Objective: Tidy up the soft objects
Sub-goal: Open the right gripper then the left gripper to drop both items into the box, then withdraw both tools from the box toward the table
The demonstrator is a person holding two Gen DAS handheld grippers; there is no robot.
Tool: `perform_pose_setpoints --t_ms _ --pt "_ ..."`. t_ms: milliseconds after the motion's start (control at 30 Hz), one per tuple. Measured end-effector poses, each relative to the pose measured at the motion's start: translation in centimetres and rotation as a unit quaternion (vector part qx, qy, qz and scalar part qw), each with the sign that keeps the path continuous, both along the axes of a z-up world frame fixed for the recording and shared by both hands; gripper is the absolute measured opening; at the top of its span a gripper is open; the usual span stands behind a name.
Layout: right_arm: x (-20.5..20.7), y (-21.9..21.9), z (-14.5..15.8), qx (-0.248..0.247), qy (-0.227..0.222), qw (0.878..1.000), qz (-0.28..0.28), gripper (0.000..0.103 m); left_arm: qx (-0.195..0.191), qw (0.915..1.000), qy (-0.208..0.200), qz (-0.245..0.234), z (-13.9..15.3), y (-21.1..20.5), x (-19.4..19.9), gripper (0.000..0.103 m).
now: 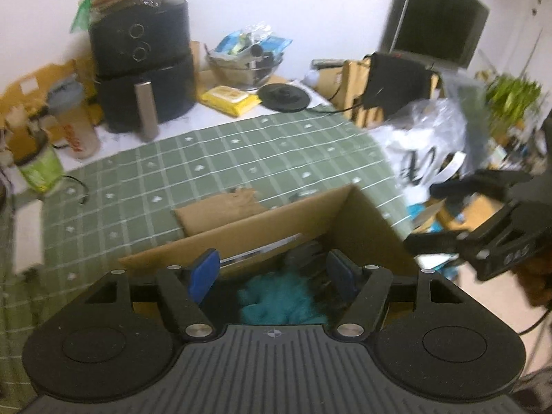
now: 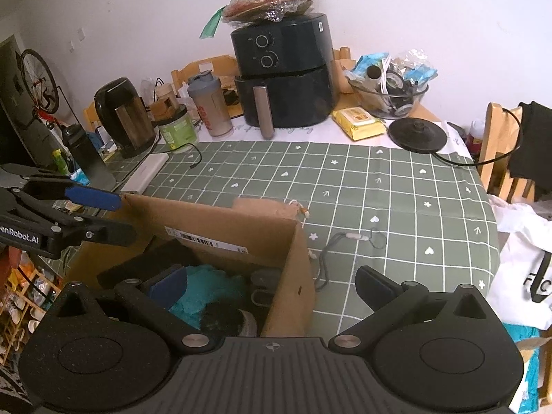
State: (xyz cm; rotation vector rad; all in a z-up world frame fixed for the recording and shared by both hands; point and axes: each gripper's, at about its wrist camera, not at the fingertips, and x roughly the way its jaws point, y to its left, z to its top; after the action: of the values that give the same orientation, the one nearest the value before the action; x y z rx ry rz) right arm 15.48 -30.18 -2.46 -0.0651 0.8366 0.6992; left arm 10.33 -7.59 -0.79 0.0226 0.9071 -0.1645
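Note:
An open cardboard box (image 1: 310,220) (image 2: 224,224) stands at the near edge of the green checked tablecloth (image 1: 241,158) (image 2: 379,189). Inside lies a teal fluffy soft object (image 1: 276,296) (image 2: 203,289) with dark items beside it (image 2: 220,317). My left gripper (image 1: 274,272) is open and empty, hovering over the box above the teal object. It shows in the right wrist view (image 2: 93,214) at the box's left rim. My right gripper (image 2: 272,286) is open and empty, straddling the box's right wall. It shows in the left wrist view (image 1: 448,214) to the box's right.
A black air fryer (image 2: 283,72), kettle (image 2: 124,117), shaker bottle (image 2: 210,107), green jar (image 2: 177,129), glass bowl (image 2: 390,93), yellow pack (image 2: 358,120) and kettle base (image 2: 417,134) line the table's far side. A grey lanyard (image 2: 341,245) lies right of the box. White bag (image 2: 524,276) at right.

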Motion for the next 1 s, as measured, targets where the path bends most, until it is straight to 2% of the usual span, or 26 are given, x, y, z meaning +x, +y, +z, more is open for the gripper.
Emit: perform_pose_setpoints --t_ms 133,433,1000 --pt "0.1 0.1 -0.2 -0.003 0.006 1.0 0.002 0.103 0.013 0.9998 0.007 0.017 0.0 0.8 -0.2 0.068" --pt "0.8 0.9 -0.8 -0.008 0.025 1.0 0.012 0.103 0.014 0.9977 0.012 0.066 0.0 3.0 -0.7 0.068" --pt "1.6 1.2 -1.3 -0.039 -0.021 0.999 -0.011 0.103 0.008 0.9914 0.004 0.131 -0.2 5.6 -1.7 0.07"
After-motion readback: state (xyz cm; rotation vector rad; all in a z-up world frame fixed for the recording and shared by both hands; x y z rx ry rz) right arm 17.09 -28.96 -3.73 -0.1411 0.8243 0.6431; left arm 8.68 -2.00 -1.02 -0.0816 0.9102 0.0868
